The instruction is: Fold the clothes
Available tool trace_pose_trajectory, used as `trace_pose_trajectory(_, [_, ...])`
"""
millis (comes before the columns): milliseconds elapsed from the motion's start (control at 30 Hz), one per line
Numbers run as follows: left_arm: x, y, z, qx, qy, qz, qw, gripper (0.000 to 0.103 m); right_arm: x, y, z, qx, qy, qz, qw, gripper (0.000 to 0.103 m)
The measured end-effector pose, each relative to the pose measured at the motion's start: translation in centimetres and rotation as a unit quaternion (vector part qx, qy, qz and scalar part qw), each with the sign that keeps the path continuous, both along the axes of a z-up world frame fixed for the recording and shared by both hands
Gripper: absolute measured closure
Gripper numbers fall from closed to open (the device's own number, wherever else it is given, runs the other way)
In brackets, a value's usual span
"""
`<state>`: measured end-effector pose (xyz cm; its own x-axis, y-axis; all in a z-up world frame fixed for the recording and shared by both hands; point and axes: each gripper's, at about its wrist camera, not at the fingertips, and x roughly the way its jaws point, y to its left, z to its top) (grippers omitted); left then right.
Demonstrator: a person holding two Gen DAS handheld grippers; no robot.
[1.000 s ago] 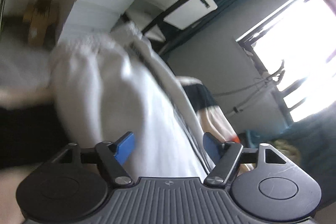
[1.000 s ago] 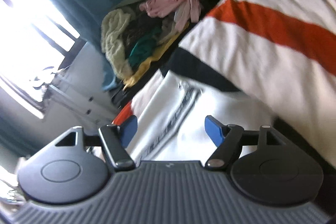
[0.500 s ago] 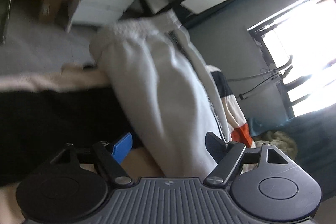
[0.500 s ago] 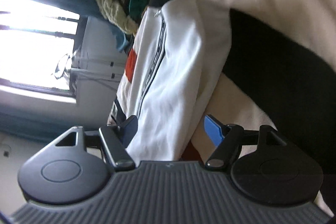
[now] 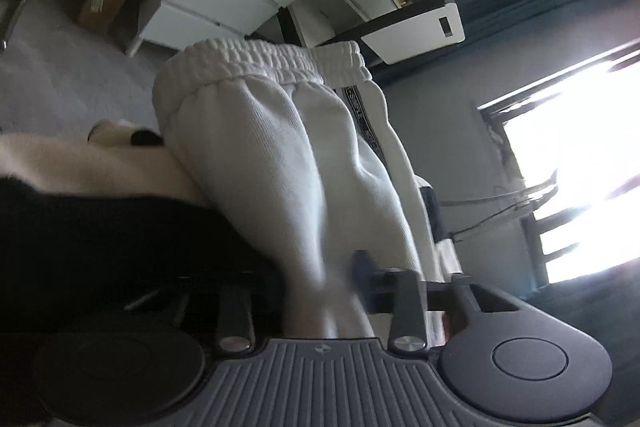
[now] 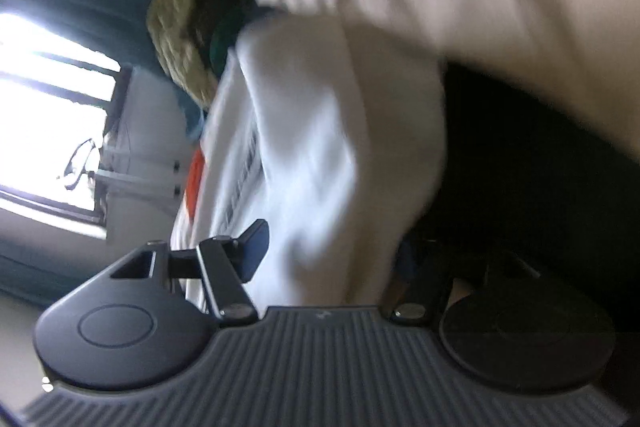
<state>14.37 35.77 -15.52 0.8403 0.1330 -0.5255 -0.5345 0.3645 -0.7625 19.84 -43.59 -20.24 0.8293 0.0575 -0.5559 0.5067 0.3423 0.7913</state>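
Both grippers had dropped onto the white sweatpants (image 5: 304, 163). The left gripper (image 5: 320, 283) was closing on cloth; the right gripper (image 6: 332, 255) was closing around it, not yet pinching. A thin pinch might slip.

The only lettering runs along a dark side stripe (image 5: 357, 107) sewn down the white sweatpants (image 5: 280, 155), just below their gathered waistband. The stripe carries pale capital letters in a row, but they are too small and too skewed to spell out. In the right wrist view the same stripe shows only as a blurred ladder of dark marks. A small round emblem (image 5: 319, 349) sits on the ribbed housing of the left gripper; it holds no readable letters. Nothing else bears text.
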Motion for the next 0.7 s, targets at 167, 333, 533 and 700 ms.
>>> trace_pose_trajectory(167, [0.7, 0.6, 0.4, 0.008, 0.004, 0.001, 1.0000, 0.089, 1.1, -1.9, -1.0, -0.021, -0.009, -0.027, 0.999, 0.076])
trace_pose_trajectory(333, [-0.4, -0.2, 2.9, 0.055, -0.009, 0.003, 0.9985, 0.091, 0.2, -2.0, 1.8, -0.023, -0.040, -0.038, 0.998, 0.091])
trace_pose_trajectory(533, [-3.5, -1.2, 4.8, 0.039, -0.054, 0.006, 0.9978, 0.092, -3.9, -2.5, 6.1, -0.032, -0.081, -0.049, 0.995, 0.092])
trace_pose_trajectory(700, [-5.8, -2.2, 6.3, 0.047, -0.052, -0.021, 0.9973, 0.092, -8.6, -4.9, 6.0, -0.015, -0.043, -0.086, 0.995, 0.092])
